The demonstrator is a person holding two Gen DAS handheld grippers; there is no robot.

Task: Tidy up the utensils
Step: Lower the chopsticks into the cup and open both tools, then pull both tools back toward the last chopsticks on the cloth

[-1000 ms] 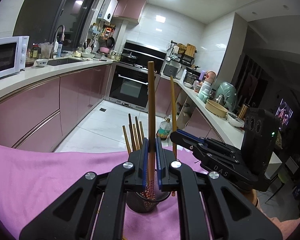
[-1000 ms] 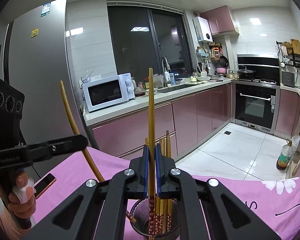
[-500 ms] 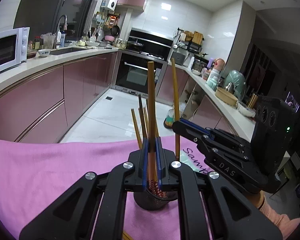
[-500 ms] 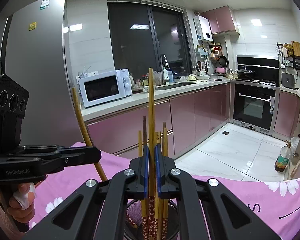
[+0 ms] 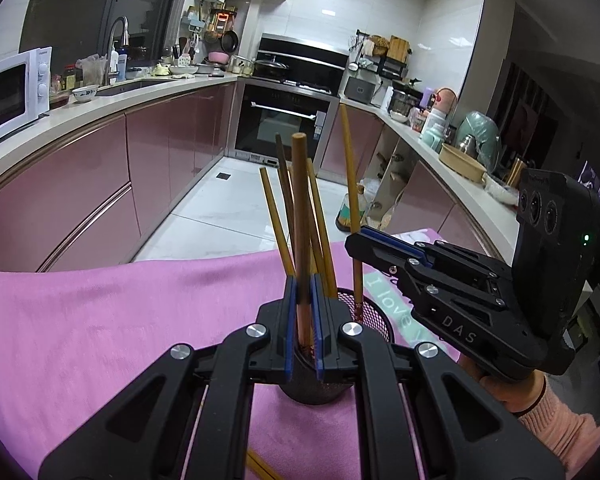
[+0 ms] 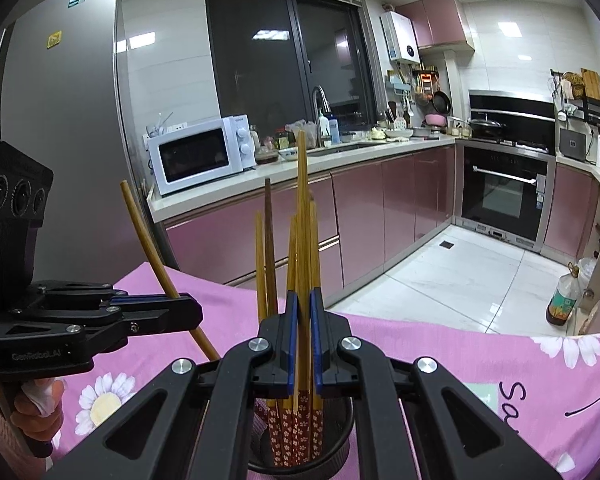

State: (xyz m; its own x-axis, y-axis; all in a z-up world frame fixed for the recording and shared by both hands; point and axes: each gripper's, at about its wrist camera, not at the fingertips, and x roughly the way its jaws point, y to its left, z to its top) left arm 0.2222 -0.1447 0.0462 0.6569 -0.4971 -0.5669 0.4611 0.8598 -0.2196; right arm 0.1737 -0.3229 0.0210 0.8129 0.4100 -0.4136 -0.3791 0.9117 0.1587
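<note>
A black mesh utensil cup [image 5: 374,320] stands on the pink cloth and holds several wooden chopsticks [image 5: 274,216]. My left gripper [image 5: 303,292] is shut on a brown chopstick [image 5: 300,200] whose lower end is inside the cup. My right gripper [image 6: 303,312] is shut on a light chopstick [image 6: 302,184], its red patterned end down in the cup [image 6: 340,452]. In the left wrist view the right gripper [image 5: 358,238] grips its chopstick [image 5: 348,160] over the cup's right side. In the right wrist view the left gripper [image 6: 192,308] holds its chopstick [image 6: 148,240] tilted.
The pink flowered cloth [image 6: 460,360] covers the table. One loose chopstick [image 5: 260,468] lies on the cloth near the front edge. Pink kitchen cabinets [image 5: 100,184], a microwave [image 6: 200,156] and an oven [image 6: 504,196] stand beyond the table.
Both grippers have moved down with their chopsticks, so the chopstick ends sit deeper in the cup. Both stay shut.
</note>
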